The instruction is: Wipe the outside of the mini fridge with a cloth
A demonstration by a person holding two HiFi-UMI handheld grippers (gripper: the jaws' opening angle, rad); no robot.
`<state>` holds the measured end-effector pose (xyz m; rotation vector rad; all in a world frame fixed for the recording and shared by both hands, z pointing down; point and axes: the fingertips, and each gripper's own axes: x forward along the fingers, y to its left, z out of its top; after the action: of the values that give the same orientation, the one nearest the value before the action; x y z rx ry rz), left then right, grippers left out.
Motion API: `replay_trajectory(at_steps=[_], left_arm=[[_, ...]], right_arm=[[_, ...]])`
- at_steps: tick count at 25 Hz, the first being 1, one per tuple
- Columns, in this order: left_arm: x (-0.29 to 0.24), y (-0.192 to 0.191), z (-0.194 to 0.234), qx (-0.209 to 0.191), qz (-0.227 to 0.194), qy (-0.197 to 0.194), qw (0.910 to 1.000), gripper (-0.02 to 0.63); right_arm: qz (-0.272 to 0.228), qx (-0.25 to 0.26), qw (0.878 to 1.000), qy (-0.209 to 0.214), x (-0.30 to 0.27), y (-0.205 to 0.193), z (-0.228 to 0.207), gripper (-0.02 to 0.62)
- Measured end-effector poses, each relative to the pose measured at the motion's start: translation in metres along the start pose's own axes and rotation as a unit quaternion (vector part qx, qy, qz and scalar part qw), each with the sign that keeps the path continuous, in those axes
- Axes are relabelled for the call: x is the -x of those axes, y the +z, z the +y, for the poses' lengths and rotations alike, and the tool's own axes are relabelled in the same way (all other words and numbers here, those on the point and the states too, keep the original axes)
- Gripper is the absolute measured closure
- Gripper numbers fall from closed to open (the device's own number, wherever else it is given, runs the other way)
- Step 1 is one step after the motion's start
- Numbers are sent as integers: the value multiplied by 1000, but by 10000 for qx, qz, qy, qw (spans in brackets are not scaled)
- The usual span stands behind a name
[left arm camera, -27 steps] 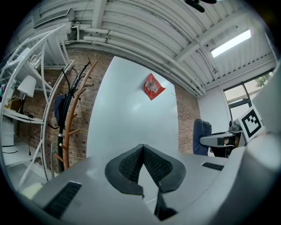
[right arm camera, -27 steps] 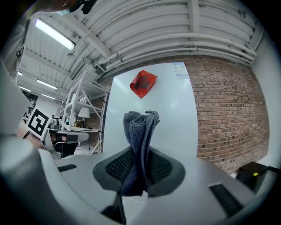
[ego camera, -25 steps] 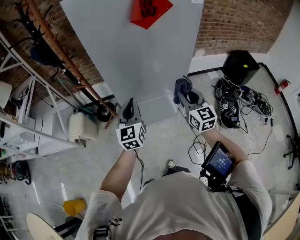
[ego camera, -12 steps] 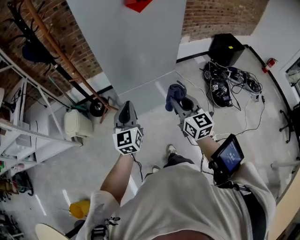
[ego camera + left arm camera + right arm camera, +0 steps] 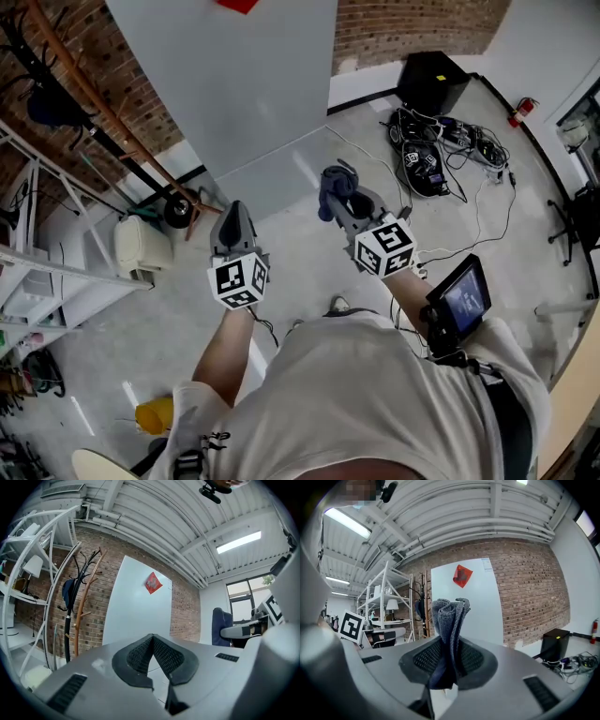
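the white fridge (image 5: 244, 84) is standing upright straight ahead of both sets of jaws, apart from them, its long axis running vertical. the right gripper (image 5: 450, 656) is clamping a folded grey cloth (image 5: 450, 613) that is poking out past its tips, so it is likely the one to reach forward. the left gripper (image 5: 152, 644) is sitting closed on nothing.
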<state>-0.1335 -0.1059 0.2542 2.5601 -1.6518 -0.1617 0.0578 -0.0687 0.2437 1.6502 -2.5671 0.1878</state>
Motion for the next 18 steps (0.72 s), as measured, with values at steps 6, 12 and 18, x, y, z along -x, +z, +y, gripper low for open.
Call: replay_trajectory(at_steps=[6, 12, 18], left_arm=[[0, -3, -20, 34, 40, -56, 10000, 606], [4, -5, -32, 30, 26, -180, 9998, 606], [3, -7, -31, 36, 61, -265, 9996, 606]], right_arm=[[6, -74, 9999, -83, 14, -3, -9, 515], [36, -103, 9998, -191, 23, -8, -10, 515], [53, -65, 9998, -180, 19, -8, -1, 515]])
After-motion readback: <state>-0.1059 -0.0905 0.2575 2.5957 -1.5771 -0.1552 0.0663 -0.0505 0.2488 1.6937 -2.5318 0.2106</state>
